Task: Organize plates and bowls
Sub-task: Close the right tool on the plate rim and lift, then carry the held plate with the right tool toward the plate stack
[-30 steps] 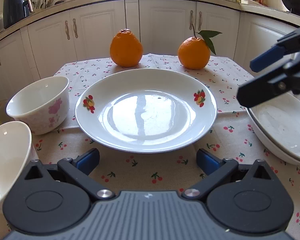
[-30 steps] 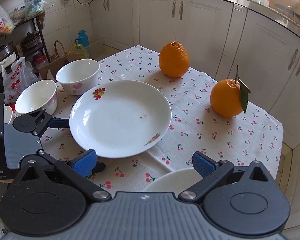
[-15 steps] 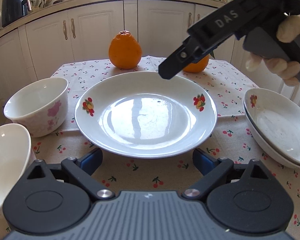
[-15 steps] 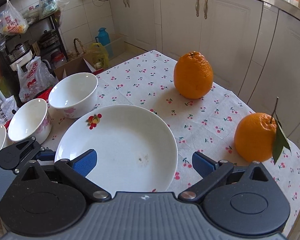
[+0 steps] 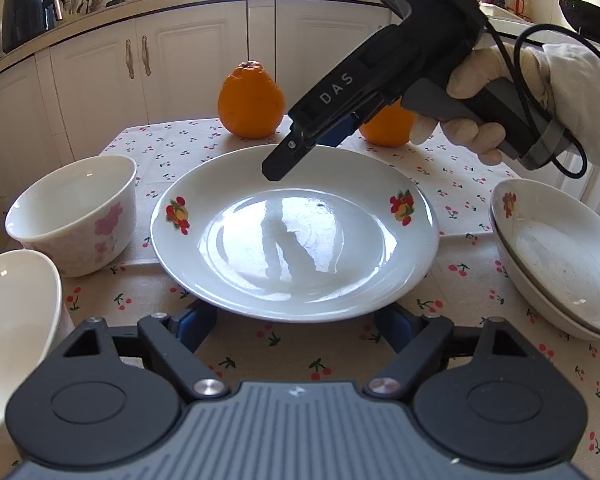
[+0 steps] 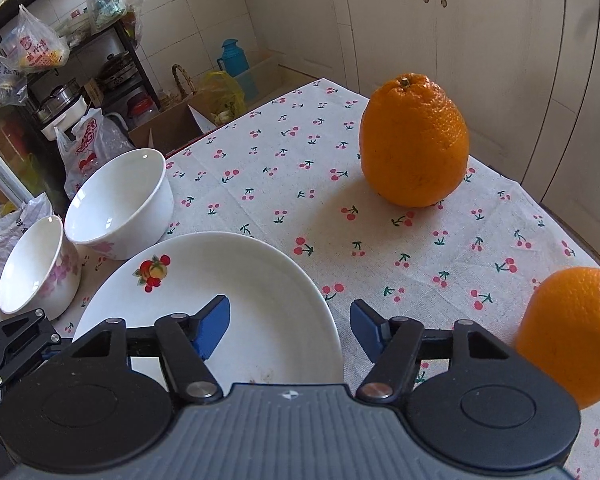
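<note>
Closing right gripper [image 6: 290,326]: low centre of the right wrist view, jaws narrowing astride the plate's far rim, pads not yet pressing, nothing gripped.
Left gripper [image 5: 296,330]: bottom centre of the left wrist view, jaws closing either side of the plate's near edge, not pinching it.
Plate [image 5: 296,236]: mid-frame on the cherry-print tablecloth [image 5: 452,184], flat, empty.
Handling: glazed ceramic, stiff, slippery, breakable; best pinched at the thin rim, probably slipping if tilted.
Bowls [image 5: 76,212]: left edge, two side by side.
Stacked dishes [image 5: 556,256]: right edge.
Oranges [image 5: 250,98]: upper centre, behind the plate.
</note>
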A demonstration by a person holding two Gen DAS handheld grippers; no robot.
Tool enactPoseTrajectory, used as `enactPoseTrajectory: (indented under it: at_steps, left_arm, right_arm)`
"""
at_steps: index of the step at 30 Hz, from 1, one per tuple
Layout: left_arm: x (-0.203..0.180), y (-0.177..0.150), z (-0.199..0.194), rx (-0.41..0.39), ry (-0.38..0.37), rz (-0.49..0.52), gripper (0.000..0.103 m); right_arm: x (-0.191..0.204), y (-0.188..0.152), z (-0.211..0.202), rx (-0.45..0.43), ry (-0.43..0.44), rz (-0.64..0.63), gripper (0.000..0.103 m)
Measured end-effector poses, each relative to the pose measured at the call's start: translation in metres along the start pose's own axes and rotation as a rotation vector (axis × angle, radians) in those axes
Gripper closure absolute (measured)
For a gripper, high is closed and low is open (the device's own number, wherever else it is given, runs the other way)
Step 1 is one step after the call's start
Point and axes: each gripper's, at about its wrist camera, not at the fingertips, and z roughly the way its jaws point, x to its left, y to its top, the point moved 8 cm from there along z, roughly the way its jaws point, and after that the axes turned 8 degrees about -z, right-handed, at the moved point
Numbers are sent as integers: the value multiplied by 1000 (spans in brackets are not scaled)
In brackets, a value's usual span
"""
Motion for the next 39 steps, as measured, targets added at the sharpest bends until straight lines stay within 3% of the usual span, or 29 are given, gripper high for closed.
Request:
enactPoseTrajectory:
  at_steps: [10,39]
  left_arm:
    - [0,1,1,6,1,8,17]
    - [-10,0,-28,22,-26,78,18]
  right_arm:
    - [1,1,9,1,112,7,38]
    - [17,-16,-27,-16,102,44,37]
